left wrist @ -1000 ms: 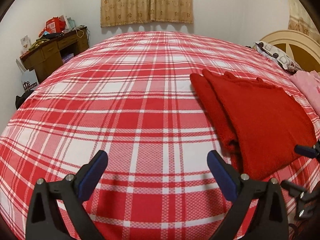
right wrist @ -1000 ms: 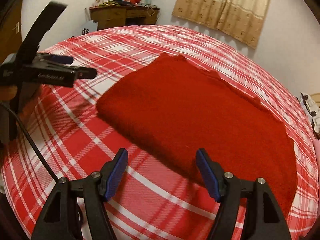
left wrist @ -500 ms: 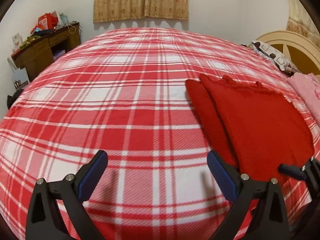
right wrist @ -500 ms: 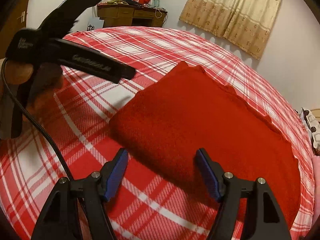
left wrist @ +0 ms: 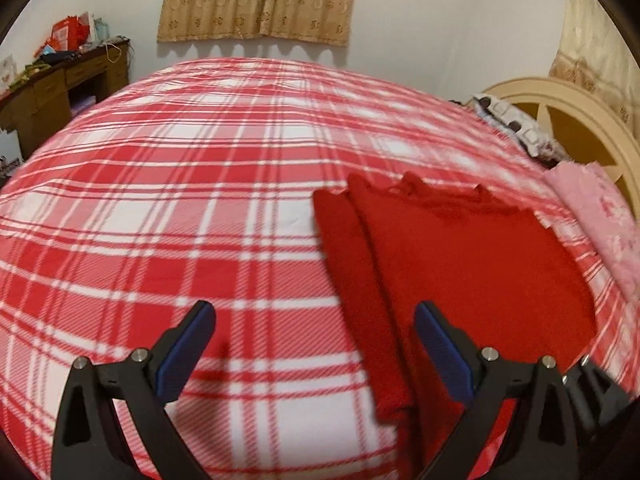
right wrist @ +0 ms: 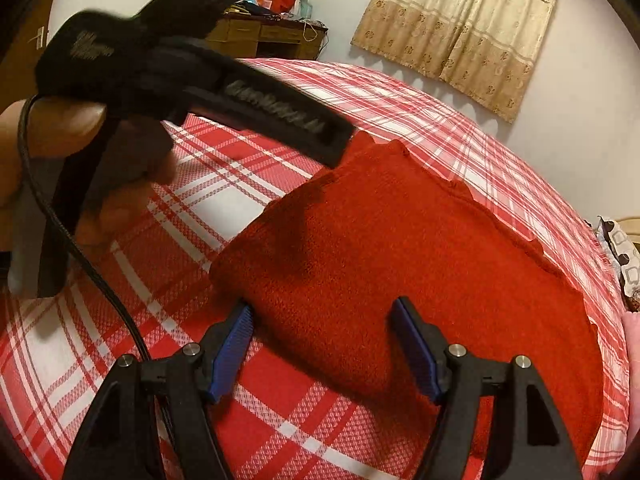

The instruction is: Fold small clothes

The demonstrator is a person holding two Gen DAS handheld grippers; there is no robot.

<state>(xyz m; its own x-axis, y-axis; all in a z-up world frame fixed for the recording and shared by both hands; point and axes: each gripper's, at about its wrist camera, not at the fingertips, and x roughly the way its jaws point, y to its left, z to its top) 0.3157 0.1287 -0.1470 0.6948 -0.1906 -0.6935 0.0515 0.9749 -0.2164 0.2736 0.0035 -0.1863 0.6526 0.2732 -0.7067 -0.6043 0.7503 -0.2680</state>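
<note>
A red knitted garment [left wrist: 460, 264] lies folded flat on the red-and-white plaid bed cover [left wrist: 200, 216]. My left gripper [left wrist: 316, 332] is open and empty above the cover, its right finger over the garment's left edge. In the right wrist view the garment [right wrist: 400, 248] fills the middle. My right gripper [right wrist: 322, 316] is open, with the garment's near corner between its blue pads and nothing pressed. A hand [right wrist: 80, 152] holds the left gripper at the upper left, and one of that gripper's fingers [right wrist: 280, 112] reaches over the garment's far corner.
A pink garment [left wrist: 600, 216] lies at the bed's right side near the cream headboard [left wrist: 560, 120] and a patterned pillow [left wrist: 516, 128]. A cluttered wooden desk [left wrist: 60, 92] stands beyond the bed's left side. A black cable [right wrist: 100, 280] hangs from the left gripper.
The left gripper has swung rightward toward the red garment and looms larger in the right wrist view. The right gripper has closed in on the garment's near corner. Both stay open.
</note>
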